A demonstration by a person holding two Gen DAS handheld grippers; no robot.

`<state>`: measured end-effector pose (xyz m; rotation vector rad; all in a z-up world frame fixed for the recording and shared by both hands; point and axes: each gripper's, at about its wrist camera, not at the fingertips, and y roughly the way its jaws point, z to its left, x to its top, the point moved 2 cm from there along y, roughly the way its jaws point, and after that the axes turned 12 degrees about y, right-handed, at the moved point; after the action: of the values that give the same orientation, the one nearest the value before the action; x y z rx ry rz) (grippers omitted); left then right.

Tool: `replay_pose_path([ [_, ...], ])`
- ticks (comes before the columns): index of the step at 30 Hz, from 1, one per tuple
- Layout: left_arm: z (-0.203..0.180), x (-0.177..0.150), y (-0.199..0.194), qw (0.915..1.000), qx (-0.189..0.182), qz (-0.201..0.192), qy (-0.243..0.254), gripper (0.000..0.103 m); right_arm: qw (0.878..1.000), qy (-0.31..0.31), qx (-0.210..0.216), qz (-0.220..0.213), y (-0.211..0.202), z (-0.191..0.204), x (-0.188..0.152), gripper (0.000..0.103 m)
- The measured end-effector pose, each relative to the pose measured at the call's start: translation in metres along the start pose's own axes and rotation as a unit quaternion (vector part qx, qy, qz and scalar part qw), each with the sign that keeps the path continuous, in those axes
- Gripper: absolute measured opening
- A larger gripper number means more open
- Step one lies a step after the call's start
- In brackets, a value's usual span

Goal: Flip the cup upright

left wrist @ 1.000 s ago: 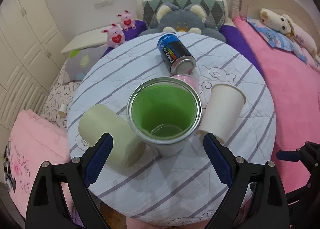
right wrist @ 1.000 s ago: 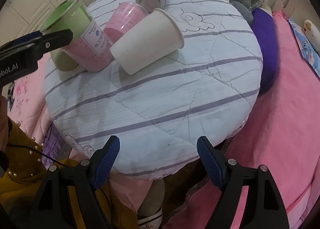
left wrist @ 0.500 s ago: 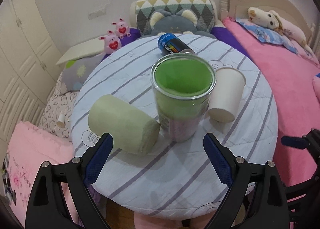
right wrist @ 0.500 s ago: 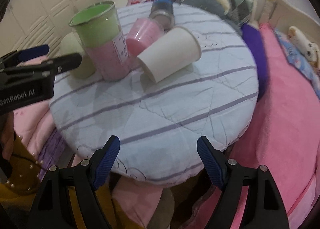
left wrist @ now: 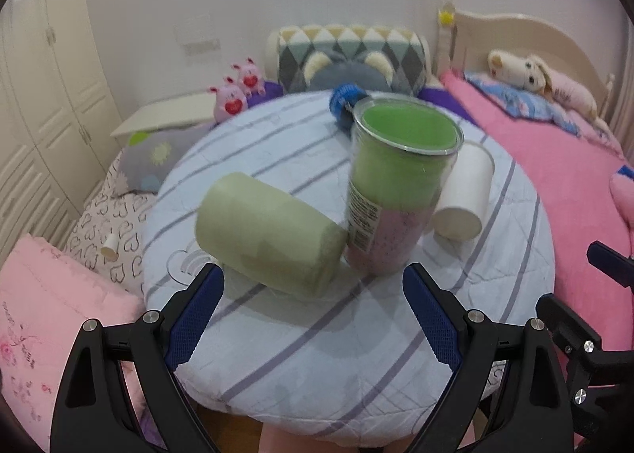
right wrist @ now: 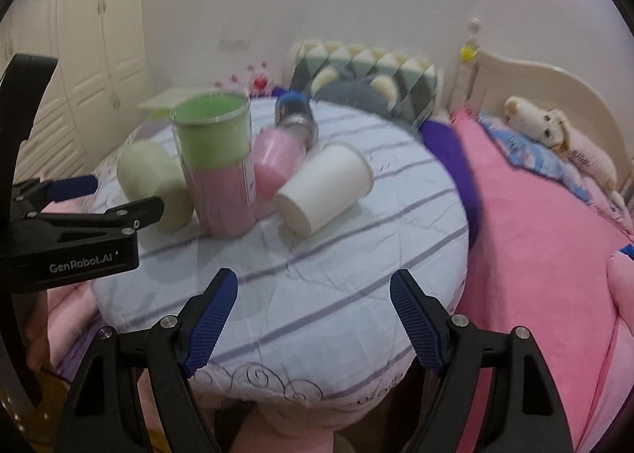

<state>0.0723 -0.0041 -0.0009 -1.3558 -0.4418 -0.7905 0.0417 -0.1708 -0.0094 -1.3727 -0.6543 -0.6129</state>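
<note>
Left wrist view: the left gripper is wide open and holds nothing. Just past it, on the striped tabletop, the tall green-and-pink cup stands upright. The right gripper is wide open too, empty, well back from that cup.

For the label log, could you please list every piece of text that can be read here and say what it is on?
"GenRobot.AI": on the body of the left gripper, seen from the right wrist.
Barcode label on the clear tall cup: print too blurred to read.
Blue can: lettering too blurred to read.
No other text is legible.
</note>
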Motion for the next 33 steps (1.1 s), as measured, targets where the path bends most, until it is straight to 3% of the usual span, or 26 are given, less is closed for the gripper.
replay_pose_path([
  [4, 0.007, -0.002, -0.012, 0.9990, 0.003, -0.045, -0.008, 0.093, 0.998, 0.009, -0.009, -0.064, -0.008, 0.003, 0.001, 0.081],
  [13, 0.005, -0.007, -0.030, 0.9929, 0.015, -0.118, 0.002, 0.093, 0.986, 0.037, -0.014, -0.159, -0.023, -0.003, 0.001, 0.081],
  [17, -0.005, -0.010, -0.037, 0.9882, 0.017, -0.151, 0.015, 0.093, 0.981, 0.064, 0.023, -0.180, -0.026, -0.011, -0.004, 0.081],
  [26, -0.016, -0.020, -0.040, 0.9811, 0.030, -0.191, 0.011, 0.093, 0.973, 0.067, 0.003, -0.220, -0.021, -0.007, -0.028, 0.081],
  [33, -0.017, -0.028, -0.038, 0.9793, 0.033, -0.200, 0.001, 0.093, 0.969, 0.059, -0.003, -0.241, -0.018, -0.001, -0.037, 0.081],
])
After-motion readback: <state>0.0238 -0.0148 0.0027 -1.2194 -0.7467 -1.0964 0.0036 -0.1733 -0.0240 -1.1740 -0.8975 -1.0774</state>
